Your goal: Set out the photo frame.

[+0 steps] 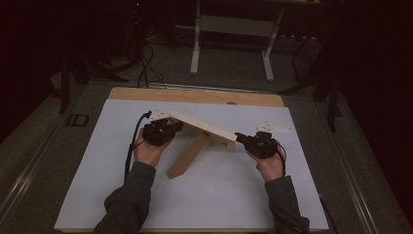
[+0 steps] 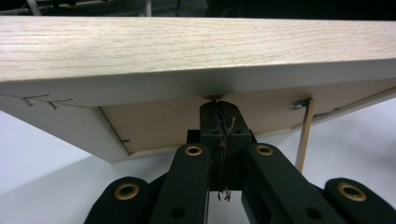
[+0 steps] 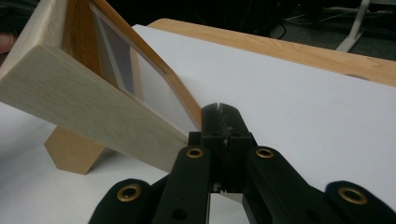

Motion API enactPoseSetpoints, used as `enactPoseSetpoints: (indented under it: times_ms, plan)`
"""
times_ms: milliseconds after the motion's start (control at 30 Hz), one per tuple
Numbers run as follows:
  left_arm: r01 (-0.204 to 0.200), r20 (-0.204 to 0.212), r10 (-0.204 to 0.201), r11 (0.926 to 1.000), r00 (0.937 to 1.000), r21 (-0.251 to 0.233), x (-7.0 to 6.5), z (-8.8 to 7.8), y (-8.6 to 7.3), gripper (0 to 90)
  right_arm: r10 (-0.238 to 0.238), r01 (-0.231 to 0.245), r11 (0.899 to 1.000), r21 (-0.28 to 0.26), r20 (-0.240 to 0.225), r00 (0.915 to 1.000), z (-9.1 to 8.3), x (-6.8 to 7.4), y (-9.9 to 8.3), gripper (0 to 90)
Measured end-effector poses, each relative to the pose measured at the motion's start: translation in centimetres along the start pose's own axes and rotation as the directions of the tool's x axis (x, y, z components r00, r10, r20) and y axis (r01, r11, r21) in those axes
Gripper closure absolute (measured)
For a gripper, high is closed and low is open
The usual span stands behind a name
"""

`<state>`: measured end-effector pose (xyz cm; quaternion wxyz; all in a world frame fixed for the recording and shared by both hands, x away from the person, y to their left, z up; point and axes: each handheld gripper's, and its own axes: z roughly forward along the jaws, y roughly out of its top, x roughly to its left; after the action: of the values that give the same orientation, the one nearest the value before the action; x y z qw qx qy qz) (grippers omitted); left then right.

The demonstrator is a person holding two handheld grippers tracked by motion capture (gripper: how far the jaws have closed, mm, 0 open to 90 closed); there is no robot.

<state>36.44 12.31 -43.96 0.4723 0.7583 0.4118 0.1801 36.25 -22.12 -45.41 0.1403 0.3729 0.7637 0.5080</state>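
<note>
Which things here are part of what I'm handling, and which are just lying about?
In the job:
- picture frame, propped on its wooden stand leg
- left gripper, shut, at the frame's left end
- right gripper, shut, at its right end

Lying about:
- metal table legs beyond the table
- floor cables

One pale wooden frame [image 1: 204, 127] is in hand, with one darker wooden stand leg [image 1: 187, 157] beneath it. Two tools are present: one left tool [image 1: 170, 130] and one right tool [image 1: 243, 140], each with two black jaws pressed together. One white sheet [image 1: 214, 195] covers the one wooden surface [image 1: 195, 95].
</note>
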Motion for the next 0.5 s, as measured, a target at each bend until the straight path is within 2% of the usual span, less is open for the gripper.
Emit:
enactPoseSetpoints:
  times_ms: [500]
  plan:
    - [-0.009,0.013,0.009,0.9998,0.9999,0.016,-0.62,0.77,-0.04,90.0,-0.006,0.006,1.0,0.001,0.001,1.0,-0.06,0.1,0.06,90.0]
